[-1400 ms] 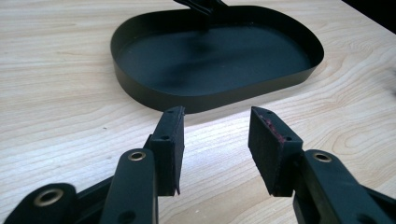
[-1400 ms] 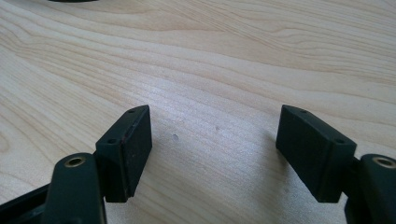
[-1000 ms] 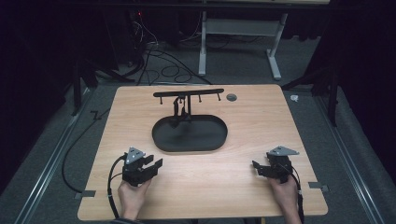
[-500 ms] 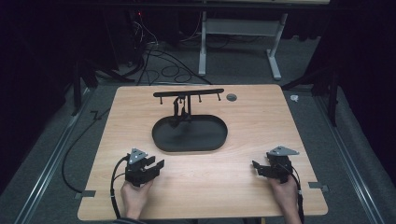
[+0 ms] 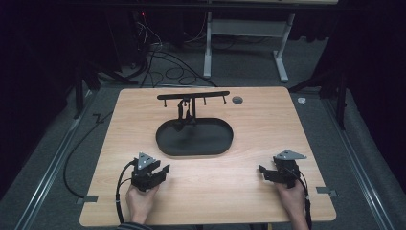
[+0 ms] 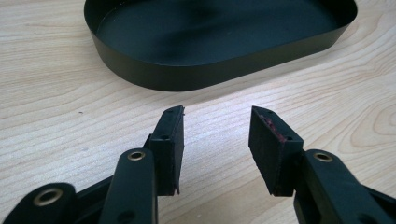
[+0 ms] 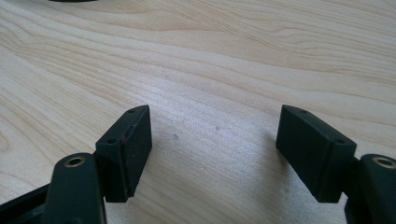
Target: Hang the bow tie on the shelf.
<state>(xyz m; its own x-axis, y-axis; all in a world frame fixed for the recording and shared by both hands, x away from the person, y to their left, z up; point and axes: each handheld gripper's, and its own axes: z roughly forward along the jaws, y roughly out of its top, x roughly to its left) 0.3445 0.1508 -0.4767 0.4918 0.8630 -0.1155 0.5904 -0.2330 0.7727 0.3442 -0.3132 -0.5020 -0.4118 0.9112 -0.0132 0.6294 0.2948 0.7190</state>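
A black oval tray (image 5: 225,143) lies empty in the middle of the wooden table. At its far rim rises a thin black stand with a horizontal hook bar (image 5: 210,94). My left gripper (image 5: 165,168) rests near the front left of the table and points at the tray; its jaws are open with nothing between them. In the left gripper view the tray's wall (image 6: 196,77) is just ahead of the left gripper (image 6: 217,116). My right gripper (image 5: 262,171) rests at the front right, pointing left, open and empty. The right gripper (image 7: 215,116) has bare wood under it.
A small grey round disc (image 5: 237,99) is set in the table beside the stand's right end. Strips of tape (image 5: 325,192) mark the front corners. Cables (image 5: 163,62) and a desk frame (image 5: 244,43) are on the floor beyond the far edge.
The left gripper has crept slightly to the right, toward the tray. The right gripper has kept still.
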